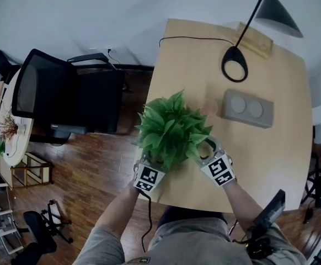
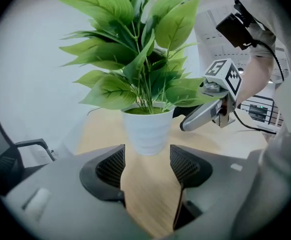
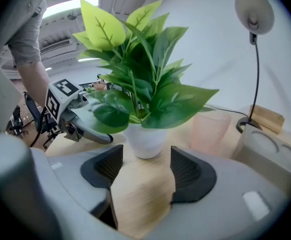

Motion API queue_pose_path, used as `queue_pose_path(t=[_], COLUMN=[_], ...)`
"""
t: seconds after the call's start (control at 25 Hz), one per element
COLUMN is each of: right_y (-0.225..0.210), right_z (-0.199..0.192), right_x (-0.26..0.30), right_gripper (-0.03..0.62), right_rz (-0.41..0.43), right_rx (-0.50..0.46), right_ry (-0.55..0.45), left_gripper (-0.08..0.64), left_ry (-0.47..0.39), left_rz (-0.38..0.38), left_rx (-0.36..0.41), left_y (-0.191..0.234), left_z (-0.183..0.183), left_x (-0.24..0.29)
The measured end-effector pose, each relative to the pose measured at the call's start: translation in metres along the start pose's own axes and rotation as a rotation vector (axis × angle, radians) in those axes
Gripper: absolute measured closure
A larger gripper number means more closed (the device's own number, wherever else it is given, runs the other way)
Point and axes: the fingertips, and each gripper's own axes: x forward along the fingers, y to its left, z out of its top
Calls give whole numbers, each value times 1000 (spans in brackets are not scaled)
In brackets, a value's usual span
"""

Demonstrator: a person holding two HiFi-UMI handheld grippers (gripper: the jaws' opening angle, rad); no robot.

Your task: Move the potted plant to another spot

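The potted plant (image 1: 171, 128), leafy green in a white pot (image 2: 148, 129), stands on the wooden table (image 1: 271, 153) near its left front corner. My left gripper (image 1: 149, 167) is at the plant's near left and my right gripper (image 1: 209, 152) at its near right. In the left gripper view the jaws (image 2: 146, 166) stand open, with the pot just ahead of them and nothing between the pads. The right gripper (image 3: 145, 169) is also open, and the pot (image 3: 144, 139) stands just beyond its tips. Leaves hide the pot in the head view.
A pale pink cup (image 3: 210, 129) stands right behind the plant. A grey tray with two round hollows (image 1: 247, 108), a black desk lamp (image 1: 235, 62) and a wooden block (image 1: 255, 39) lie further back. A black office chair (image 1: 67, 95) stands left of the table.
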Motion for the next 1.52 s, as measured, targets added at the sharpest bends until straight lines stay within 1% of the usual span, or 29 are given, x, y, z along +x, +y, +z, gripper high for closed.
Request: queue_pose_path(t=[0.16, 0.24, 0.44, 0.56, 0.72, 0.8, 0.88, 0.96, 1.08, 1.2, 1.36, 1.52], right_y=[9, 16, 36, 52, 76, 88, 99, 109, 124, 138, 157, 175], right_z=[6, 9, 20, 30, 43, 46, 45, 40, 31, 21, 1, -22], right_x=[-28, -43, -80, -101, -125, -138, -155, -174, -200, -222, -260, -290], right_gripper=[301, 303, 389, 451, 492, 510, 546, 584, 586, 586, 586, 586], right_rz=[-26, -41, -54, -43, -15, 0, 13, 22, 34, 46, 63, 65], right_rx=[40, 58, 104, 106, 82, 68, 57, 50, 39, 33, 24, 44], right_ry=[-33, -46, -109, -149, -202, -229, -248, -256, -263, -273, -272, -257], left_gripper=[311, 339, 428, 482, 558, 560, 560, 560, 560, 560, 560, 560], left_ry=[-12, -28, -81, -102, -140, -164, -182, -201, -230, -255, -254, -250], left_rz=[11, 16, 41, 50, 83, 94, 98, 95, 87, 85, 57, 23], left_rx=[-53, -74, -115, -117, -146, -151, -159, -187, -226, -234, -232, -259], left_y=[-12, -19, -39, -54, -72, -85, -104, -127, -160, -192, -245, -288], left_z=[3, 7, 23, 35, 48, 54, 61, 70, 80, 83, 86, 83], left_x=[-24, -37, -67, -83, -105, -115, -124, -133, -145, -155, -167, -182])
